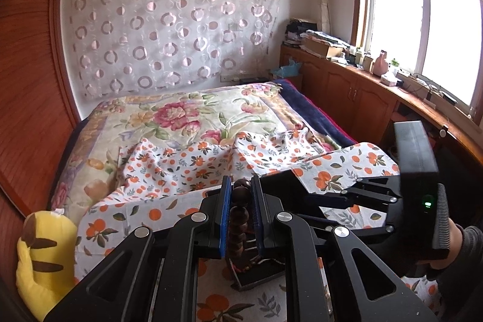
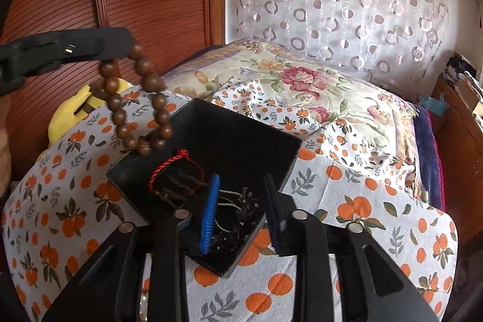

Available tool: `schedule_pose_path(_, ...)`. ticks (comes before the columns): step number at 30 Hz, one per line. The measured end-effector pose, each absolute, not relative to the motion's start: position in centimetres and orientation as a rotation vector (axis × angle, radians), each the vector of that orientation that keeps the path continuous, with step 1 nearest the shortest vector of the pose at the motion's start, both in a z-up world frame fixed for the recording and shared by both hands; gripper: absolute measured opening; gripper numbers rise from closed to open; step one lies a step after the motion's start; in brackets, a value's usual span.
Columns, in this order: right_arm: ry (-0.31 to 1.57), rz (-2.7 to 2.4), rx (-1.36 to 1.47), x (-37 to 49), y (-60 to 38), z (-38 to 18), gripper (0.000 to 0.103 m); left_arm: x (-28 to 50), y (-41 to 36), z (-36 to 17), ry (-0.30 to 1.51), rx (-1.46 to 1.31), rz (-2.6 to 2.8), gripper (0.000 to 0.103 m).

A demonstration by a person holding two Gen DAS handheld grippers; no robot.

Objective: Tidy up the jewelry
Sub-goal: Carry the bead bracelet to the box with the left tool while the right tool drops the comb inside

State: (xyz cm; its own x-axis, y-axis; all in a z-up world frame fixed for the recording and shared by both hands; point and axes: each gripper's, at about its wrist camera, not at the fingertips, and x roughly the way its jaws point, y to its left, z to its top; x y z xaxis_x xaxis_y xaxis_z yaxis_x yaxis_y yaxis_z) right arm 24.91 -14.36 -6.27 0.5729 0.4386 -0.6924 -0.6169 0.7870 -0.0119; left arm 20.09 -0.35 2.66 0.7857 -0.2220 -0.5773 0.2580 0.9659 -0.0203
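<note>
No brand, label or writing can be read in either view. The left gripper (image 1: 241, 195) has its blue-padded jaws closed on a wooden bead bracelet (image 2: 137, 98), a loop of round, glossy brown beads, the ones pinched between the pads looking darker in the left wrist view. Seen from the right wrist, the loop hangs from the gripper's tip over the far left corner of a black box (image 2: 271, 168), its lowest beads at or just above the rim; whether they touch it cannot be told. The box is open-topped, square and dark inside, and sits on a white cloth printed with oranges and leaves (image 2: 377, 201). Inside it lie a red braided cord bracelet (image 2: 169, 168), thin brown cords and a dark tangle of other pieces too small to make out. The right gripper (image 2: 241, 198) hovers over the near part of the box with its jaws apart, holding nothing. A yellow plush toy (image 1: 45, 255) lies beside the cloth, with a floral bedspread (image 1: 181, 116) beyond it.
</note>
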Motion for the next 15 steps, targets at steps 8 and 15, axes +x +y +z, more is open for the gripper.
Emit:
schedule_pose_path(8,0.704,0.596,-0.238,23.6,-16.5,-5.0,0.033,21.7,-1.3,2.1,0.63,0.065,-0.284,0.012)
schedule_pose_path(15,0.697,0.582,-0.207,23.2,-17.6,-4.9,0.033,22.7,-2.1,1.7,0.643,0.076,-0.285,0.012)
